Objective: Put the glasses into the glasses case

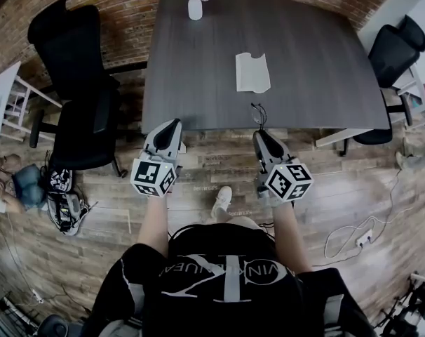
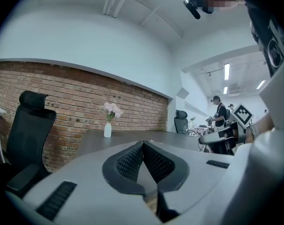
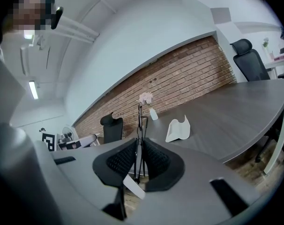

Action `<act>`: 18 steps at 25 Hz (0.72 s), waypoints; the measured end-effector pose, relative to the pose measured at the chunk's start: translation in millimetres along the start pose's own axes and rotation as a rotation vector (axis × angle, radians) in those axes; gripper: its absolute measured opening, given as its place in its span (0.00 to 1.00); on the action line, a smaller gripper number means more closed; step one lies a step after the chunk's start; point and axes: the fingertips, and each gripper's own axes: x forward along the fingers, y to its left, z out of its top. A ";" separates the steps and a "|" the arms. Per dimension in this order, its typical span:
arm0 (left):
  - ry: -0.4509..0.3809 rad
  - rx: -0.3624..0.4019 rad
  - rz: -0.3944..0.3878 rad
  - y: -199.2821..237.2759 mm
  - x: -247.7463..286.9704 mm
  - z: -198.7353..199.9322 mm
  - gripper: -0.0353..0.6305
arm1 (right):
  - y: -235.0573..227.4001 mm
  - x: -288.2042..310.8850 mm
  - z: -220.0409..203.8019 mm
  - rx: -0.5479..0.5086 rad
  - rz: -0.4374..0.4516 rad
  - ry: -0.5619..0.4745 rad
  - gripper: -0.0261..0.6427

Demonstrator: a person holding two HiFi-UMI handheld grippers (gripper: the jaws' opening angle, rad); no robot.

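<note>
The white glasses case (image 1: 252, 72) lies open on the dark grey table (image 1: 318, 62), right of its middle; it also shows in the right gripper view as a white curved shell (image 3: 178, 128). My right gripper (image 1: 260, 133) hovers at the table's near edge, shut on the thin dark-framed glasses (image 1: 257, 112). Their wire frame (image 3: 140, 121) stands upright between the pads. My left gripper (image 1: 172, 125) is level with it further left along the near edge, shut with nothing between its pads (image 2: 132, 161).
A white vase with pink flowers (image 1: 195, 4) stands at the table's far edge. Black office chairs stand at the left (image 1: 79, 83) and far right (image 1: 395, 48). A brick wall (image 1: 121, 5) lies beyond the table. Bags and cables (image 1: 62, 195) lie on the wood floor.
</note>
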 end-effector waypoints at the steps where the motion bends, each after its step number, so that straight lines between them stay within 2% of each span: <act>1: 0.002 -0.002 0.001 1.4 4.8 -0.1 0.08 | -2.7 4.7 0.8 0.001 0.002 0.006 0.12; 18: 0.032 -0.002 0.028 9.9 66.1 -14.7 0.08 | -37.2 59.1 11.6 -0.010 0.025 0.077 0.12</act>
